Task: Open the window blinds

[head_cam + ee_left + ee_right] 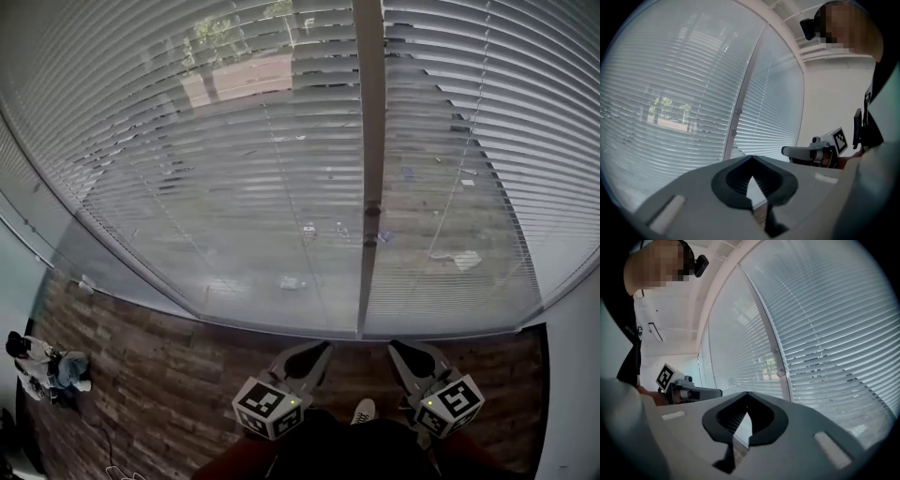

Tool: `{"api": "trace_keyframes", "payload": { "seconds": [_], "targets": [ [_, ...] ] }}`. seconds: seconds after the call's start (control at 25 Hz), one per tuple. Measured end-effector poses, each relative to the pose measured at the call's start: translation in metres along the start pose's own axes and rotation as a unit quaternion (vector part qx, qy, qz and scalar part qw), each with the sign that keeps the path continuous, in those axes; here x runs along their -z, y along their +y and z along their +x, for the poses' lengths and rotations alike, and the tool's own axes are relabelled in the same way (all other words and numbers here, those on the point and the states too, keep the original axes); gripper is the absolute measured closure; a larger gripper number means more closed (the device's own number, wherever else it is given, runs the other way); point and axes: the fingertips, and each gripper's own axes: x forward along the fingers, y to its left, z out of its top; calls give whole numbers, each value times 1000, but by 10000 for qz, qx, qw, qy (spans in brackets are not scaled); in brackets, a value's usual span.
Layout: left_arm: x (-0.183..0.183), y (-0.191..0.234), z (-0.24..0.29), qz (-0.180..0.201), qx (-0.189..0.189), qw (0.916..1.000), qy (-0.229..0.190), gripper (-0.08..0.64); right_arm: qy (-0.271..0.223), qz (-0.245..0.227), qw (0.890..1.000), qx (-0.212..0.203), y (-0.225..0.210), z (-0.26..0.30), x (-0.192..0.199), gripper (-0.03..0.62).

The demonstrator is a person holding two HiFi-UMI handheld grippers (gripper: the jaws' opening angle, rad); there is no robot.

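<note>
White slatted blinds (234,169) hang lowered over two window panes, split by a grey upright post (370,141); the slats are tilted enough that the ground outside shows through. A thin cord (469,141) runs down the right blind. My left gripper (322,348) and right gripper (396,346) are low in the head view, side by side, pointing at the blinds' bottom edge and short of it. Both are shut with nothing between the jaws. The left gripper view shows its tips (751,157) meeting, and the right gripper view shows the same (746,393).
A brown wood-plank floor (141,375) runs up to the window. A small heap of belongings (47,370) lies at the far left of the floor. A white wall (572,375) closes the right side. The person's shoe (364,411) shows between the grippers.
</note>
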Motion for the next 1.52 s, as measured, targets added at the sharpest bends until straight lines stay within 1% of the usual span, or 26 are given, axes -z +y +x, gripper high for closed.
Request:
{"api": "trace_keyframes", "payload": {
  "seconds": [0.16, 0.28, 0.4, 0.52, 0.64, 0.76, 0.92, 1.12, 1.32, 1.52],
  "targets": [
    [-2, -3, 15, -4, -2, 9998, 188, 558, 15, 100, 9998, -142, -13, 10, -4, 566],
    [-7, 5, 28, 37, -43, 9998, 195, 560, -16, 83, 9997, -219, -23, 19, -9, 566],
    [-8, 9, 27, 80, -42, 9998, 178, 558, -20, 99, 9998, -198, -24, 23, -6, 566],
    [-5, 17, 15, 82, 33, 9998, 192, 558, -41, 113, 9999, -105, -12, 28, 2, 566],
    [-5, 32, 19, 77, 119, 9997, 202, 560, -55, 95, 9999, 3, -13, 40, 0, 566],
    [-18, 46, 23, 83, 234, 9995, 174, 558, -24, 117, 9998, 133, -14, 53, -7, 566],
    [-30, 72, 25, 83, 338, 9994, 56, 558, 33, 109, 9995, 291, -13, 75, -5, 566],
    [-47, 102, 12, 62, 410, 9991, -17, 558, -2, 75, 9989, 455, -2, 99, -17, 566],
    [-44, 136, -5, 76, 489, 9988, -61, 560, -18, 63, 9981, 619, 15, 127, -7, 566],
    [-43, 162, -6, 114, 660, 9977, -108, 558, -67, 17, 9968, 791, 17, 150, 0, 566]
  ]
}}
